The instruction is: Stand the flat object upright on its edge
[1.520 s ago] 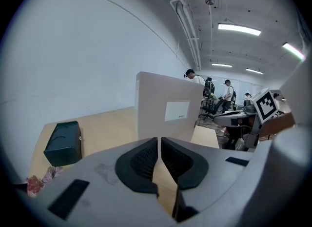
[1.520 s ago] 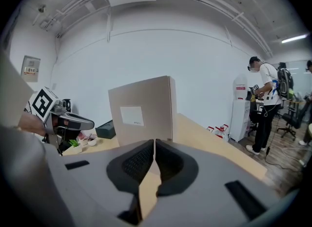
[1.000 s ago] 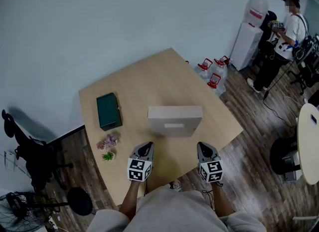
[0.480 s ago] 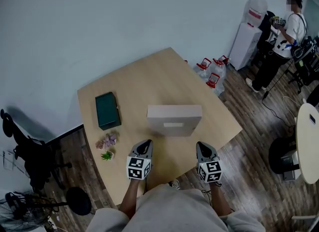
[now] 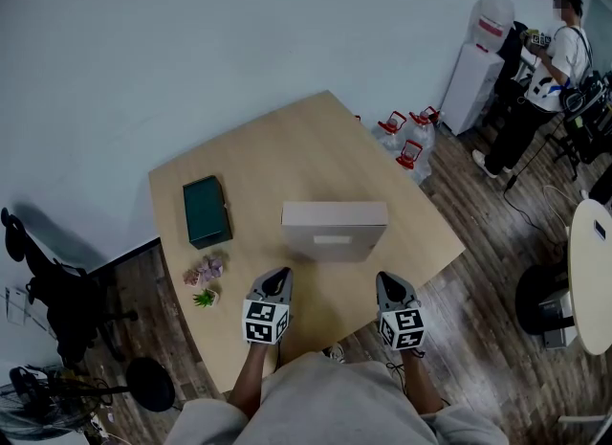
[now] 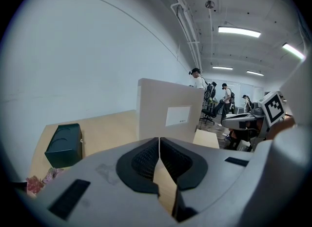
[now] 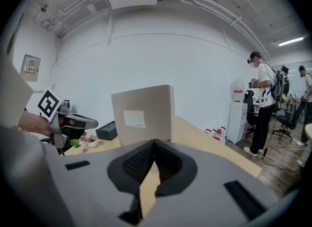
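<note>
A flat tan cardboard box (image 5: 335,231) with a white label stands upright on its long edge in the middle of the wooden table (image 5: 287,156). The box (image 6: 168,116) shows ahead in the left gripper view, and the box (image 7: 144,113) again in the right gripper view. My left gripper (image 5: 280,278) hovers near the table's front edge, short of the box's left end, jaws shut and empty. My right gripper (image 5: 388,282) sits level with it, short of the box's right end, also shut with nothing between the pads. Neither touches the box.
A dark green case (image 5: 207,211) lies at the table's left. Small pots with flowers and a green plant (image 5: 205,280) stand near the front left edge. Water bottles (image 5: 409,142) and a dispenser (image 5: 481,60) sit beyond the table; a person (image 5: 540,79) stands at the far right.
</note>
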The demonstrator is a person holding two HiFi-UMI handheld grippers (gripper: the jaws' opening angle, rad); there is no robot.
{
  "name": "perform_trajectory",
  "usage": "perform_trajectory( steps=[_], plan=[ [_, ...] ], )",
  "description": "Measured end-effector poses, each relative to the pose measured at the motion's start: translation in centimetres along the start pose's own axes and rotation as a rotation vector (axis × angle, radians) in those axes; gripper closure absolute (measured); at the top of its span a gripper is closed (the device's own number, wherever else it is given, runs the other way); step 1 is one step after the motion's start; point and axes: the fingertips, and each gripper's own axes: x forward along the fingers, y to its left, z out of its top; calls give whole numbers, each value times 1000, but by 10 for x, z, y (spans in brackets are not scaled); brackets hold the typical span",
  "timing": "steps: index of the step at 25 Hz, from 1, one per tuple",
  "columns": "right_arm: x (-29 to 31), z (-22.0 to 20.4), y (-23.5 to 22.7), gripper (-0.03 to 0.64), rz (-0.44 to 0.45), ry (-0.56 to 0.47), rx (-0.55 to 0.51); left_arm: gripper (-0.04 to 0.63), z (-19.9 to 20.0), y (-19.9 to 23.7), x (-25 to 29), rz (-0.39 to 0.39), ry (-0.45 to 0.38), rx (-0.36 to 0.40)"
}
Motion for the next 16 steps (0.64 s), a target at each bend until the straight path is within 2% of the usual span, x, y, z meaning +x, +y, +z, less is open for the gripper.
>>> perform_trajectory(
  steps=[16],
  plan=[
    [1,-2,-7,615,1,9,7,575,-1,-7,5,-7,9,-6]
  ],
)
